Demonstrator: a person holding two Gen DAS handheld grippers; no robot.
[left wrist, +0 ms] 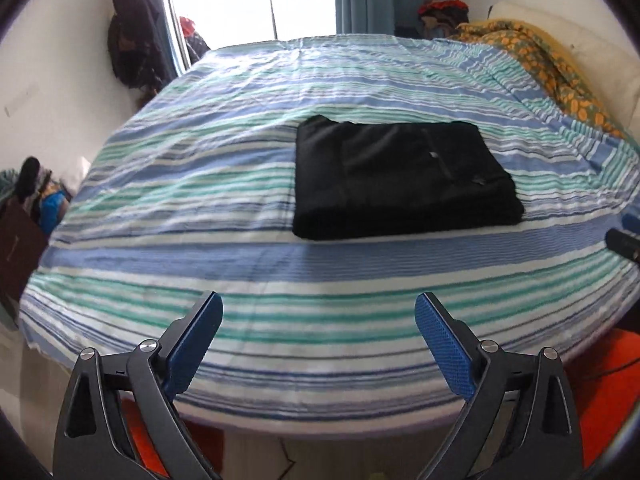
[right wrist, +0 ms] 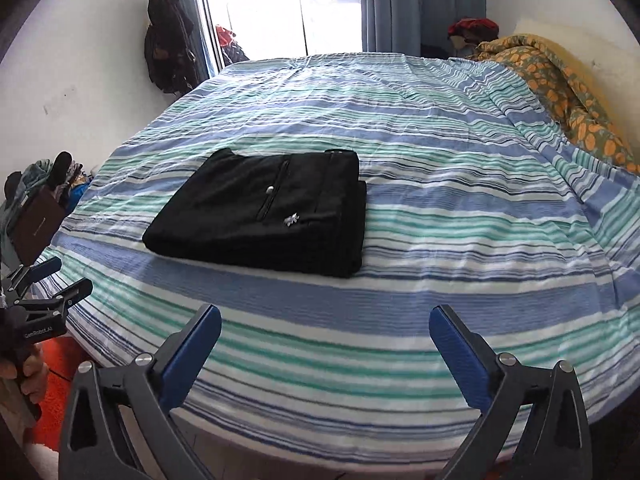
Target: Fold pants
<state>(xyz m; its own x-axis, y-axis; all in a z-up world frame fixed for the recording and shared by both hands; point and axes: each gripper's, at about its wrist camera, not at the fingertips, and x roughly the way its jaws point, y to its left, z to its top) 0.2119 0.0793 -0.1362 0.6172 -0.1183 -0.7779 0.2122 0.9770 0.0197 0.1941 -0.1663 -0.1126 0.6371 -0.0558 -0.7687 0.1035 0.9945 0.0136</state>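
Black pants [left wrist: 400,180] lie folded into a flat rectangle on the striped bed sheet [left wrist: 200,208], a little right of centre in the left wrist view. My left gripper [left wrist: 318,300] hovers above the near edge of the bed, open, nothing between its blue pads. In the right wrist view the folded pants [right wrist: 260,212] sit left of centre, a small white logo facing up. My right gripper [right wrist: 326,312] is open and empty too, held back over the sheet [right wrist: 460,220] short of the pants. The left gripper [right wrist: 68,276] shows at the far left edge, in a hand.
An orange-patterned blanket [right wrist: 580,92] is bunched along the right side of the bed. Dark clothes [right wrist: 164,40] hang on the left wall beside a bright window [right wrist: 280,4] and blue curtain [right wrist: 420,0]. A clutter pile [left wrist: 36,192] sits left of the bed, an orange rug [left wrist: 608,380] below.
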